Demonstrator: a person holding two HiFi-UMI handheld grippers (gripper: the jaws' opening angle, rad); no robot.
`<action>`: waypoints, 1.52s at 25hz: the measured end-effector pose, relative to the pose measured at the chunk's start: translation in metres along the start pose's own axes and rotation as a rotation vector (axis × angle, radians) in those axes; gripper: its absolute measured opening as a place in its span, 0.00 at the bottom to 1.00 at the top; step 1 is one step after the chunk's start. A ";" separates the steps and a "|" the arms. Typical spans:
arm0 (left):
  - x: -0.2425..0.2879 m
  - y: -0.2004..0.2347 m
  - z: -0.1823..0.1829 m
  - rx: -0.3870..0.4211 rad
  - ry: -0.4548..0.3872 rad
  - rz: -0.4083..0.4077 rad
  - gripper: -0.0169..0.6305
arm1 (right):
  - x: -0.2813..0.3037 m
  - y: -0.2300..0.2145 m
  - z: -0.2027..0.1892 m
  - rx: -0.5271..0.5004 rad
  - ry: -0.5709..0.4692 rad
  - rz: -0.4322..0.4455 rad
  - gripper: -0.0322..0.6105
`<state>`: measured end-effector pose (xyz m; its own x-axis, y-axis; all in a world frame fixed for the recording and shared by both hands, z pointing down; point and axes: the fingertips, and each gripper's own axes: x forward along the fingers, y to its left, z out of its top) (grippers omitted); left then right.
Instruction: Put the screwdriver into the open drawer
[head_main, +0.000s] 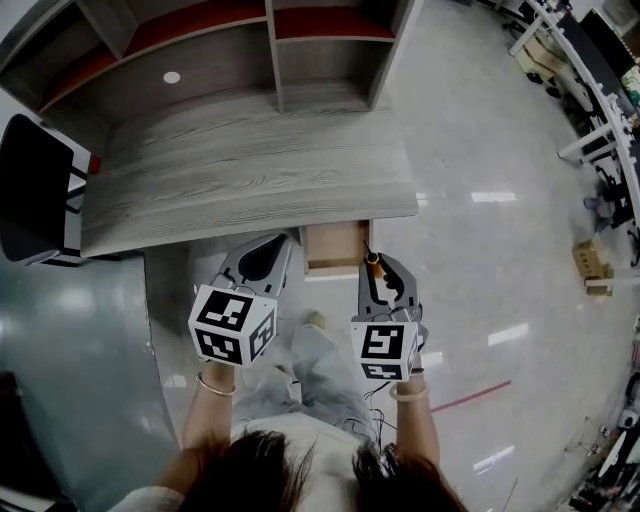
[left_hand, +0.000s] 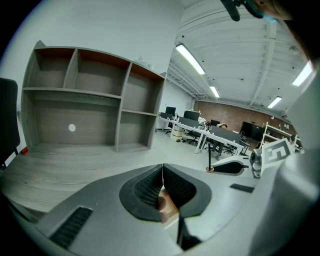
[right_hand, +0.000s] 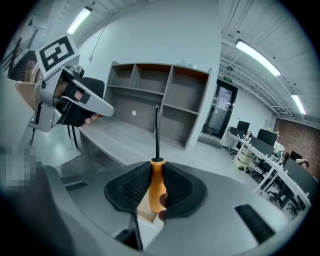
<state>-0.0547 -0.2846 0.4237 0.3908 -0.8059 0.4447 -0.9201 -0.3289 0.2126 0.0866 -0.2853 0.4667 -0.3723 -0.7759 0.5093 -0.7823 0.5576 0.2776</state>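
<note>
I am holding the right grey two-jaw gripper (right_hand: 158, 176) low in front of me, its jaws pinching the orange handle of the slim black-shafted screwdriver (right_hand: 157, 189), whose shaft is sticking straight out ahead. The left grey two-jaw gripper (left_hand: 162, 173) is hovering just beside it, jaws pressed together on nothing. Directly beyond the right gripper's tips, the shallow light-wood open drawer (head_main: 335, 246) is jutting out from under the front edge of the grey wood-grain desk (head_main: 250, 170), near its right front corner. I am judging the long shaft to be the main hazard: if I am tilting down too late, its tip could strike the desk's front edge above the drawer and twist the handle in my grip. Letting go while hovering high could send the tool bouncing off the drawer's rim onto the glossy pale floor (head_main: 470, 150). The left gripper, drifting inward, could nudge the drawer. The grey open shelf unit (head_main: 272, 45) along the desk's back edge is posing no risk.
</note>
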 end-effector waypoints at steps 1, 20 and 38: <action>0.003 0.002 -0.002 -0.004 0.003 0.005 0.05 | 0.004 0.000 -0.003 -0.007 0.005 0.007 0.19; 0.056 0.031 -0.048 -0.070 0.050 0.049 0.05 | 0.080 0.015 -0.075 -0.115 0.114 0.125 0.19; 0.083 0.040 -0.087 -0.106 0.084 0.077 0.05 | 0.137 0.034 -0.134 -0.136 0.183 0.214 0.19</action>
<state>-0.0572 -0.3217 0.5447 0.3236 -0.7815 0.5335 -0.9415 -0.2100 0.2635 0.0759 -0.3330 0.6549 -0.4158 -0.5772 0.7028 -0.6173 0.7466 0.2480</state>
